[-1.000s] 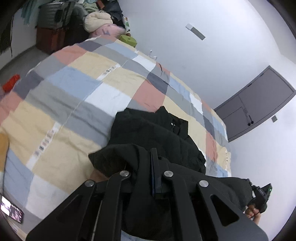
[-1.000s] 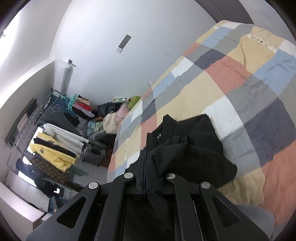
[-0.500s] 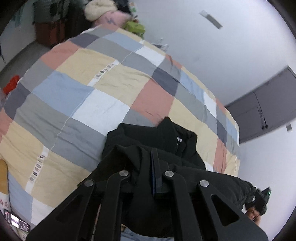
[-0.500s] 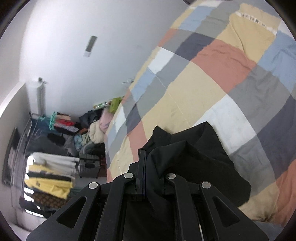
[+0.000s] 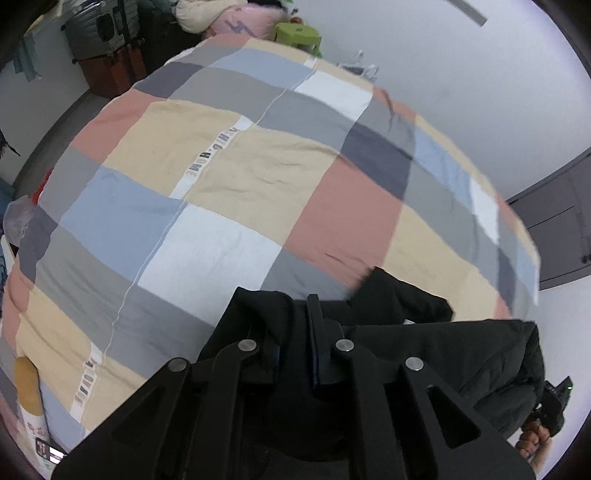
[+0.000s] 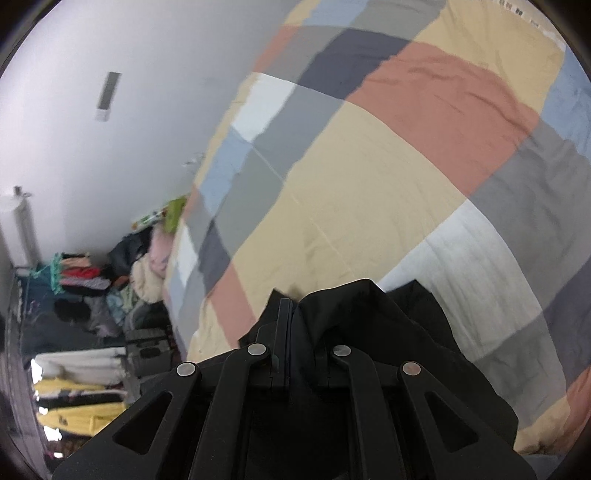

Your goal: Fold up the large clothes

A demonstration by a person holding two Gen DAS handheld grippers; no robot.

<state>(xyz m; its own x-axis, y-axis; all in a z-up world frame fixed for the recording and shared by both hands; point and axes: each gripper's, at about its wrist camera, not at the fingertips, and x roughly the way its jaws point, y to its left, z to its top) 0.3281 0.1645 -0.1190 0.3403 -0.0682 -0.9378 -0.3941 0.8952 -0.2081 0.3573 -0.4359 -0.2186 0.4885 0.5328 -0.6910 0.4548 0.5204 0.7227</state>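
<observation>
A large black jacket (image 5: 424, 332) is held up over the near edge of a bed with a checked quilt (image 5: 258, 177). My left gripper (image 5: 295, 325) is shut on the jacket's fabric, which bunches around its fingers. My right gripper (image 6: 293, 321) is shut on another part of the black jacket (image 6: 369, 325), which drapes over its fingers and hangs below. In the left wrist view the right gripper's body and the hand on it (image 5: 543, 417) show at the lower right, with the jacket stretched between the two.
The quilt (image 6: 369, 166) fills most of both views. A green stool (image 5: 297, 33), a suitcase (image 5: 96, 33) and piled clothes stand beyond the bed's far end. A rack of hanging clothes (image 6: 74, 387) stands by the wall. Grey cabinet doors (image 5: 561, 240) are at the right.
Both grippers have moved forward over the bed with the jacket. Less of the jacket lies spread on the quilt; more of it is gathered at the fingers. More of the bare quilt shows.
</observation>
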